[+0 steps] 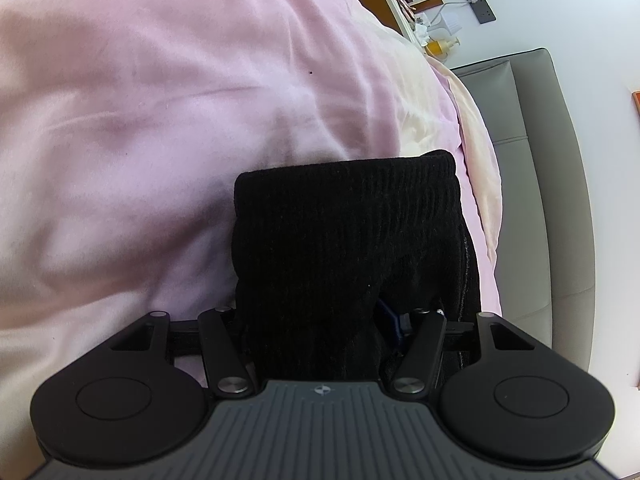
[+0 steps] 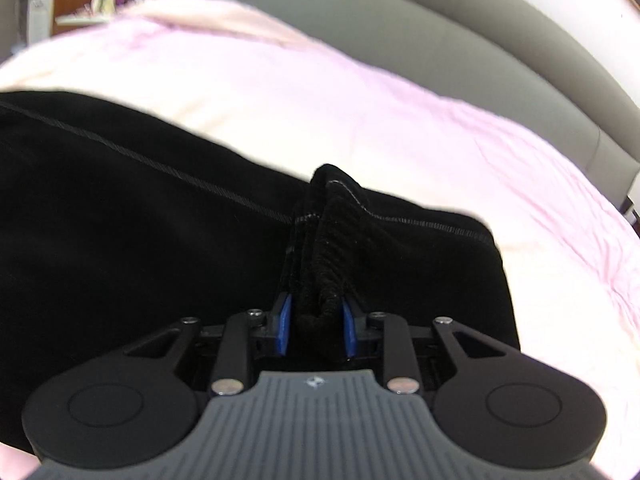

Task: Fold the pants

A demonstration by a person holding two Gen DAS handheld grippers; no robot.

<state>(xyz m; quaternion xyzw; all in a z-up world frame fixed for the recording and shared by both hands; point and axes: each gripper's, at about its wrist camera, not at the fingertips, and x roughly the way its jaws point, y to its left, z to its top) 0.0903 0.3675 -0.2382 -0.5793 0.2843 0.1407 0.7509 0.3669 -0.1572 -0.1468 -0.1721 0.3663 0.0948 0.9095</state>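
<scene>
On the rumpled pink bedsheet (image 1: pixel 160 120), my right gripper (image 2: pixel 316 328) pinches a bunched ridge of the black ribbed knit pants (image 2: pixel 140 220) between its blue pads (image 2: pixel 285 326), while my left gripper (image 1: pixel 320 332) holds a thick fold of them.

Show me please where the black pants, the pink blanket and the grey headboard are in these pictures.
black pants (image 1: pixel 344 216): left wrist view, on the ribbed cloth near its far edge.
pink blanket (image 1: pixel 160 92): left wrist view, on a bare stretch left of the pants.
grey headboard (image 2: pixel 440 44): right wrist view, on its padded front.
</scene>
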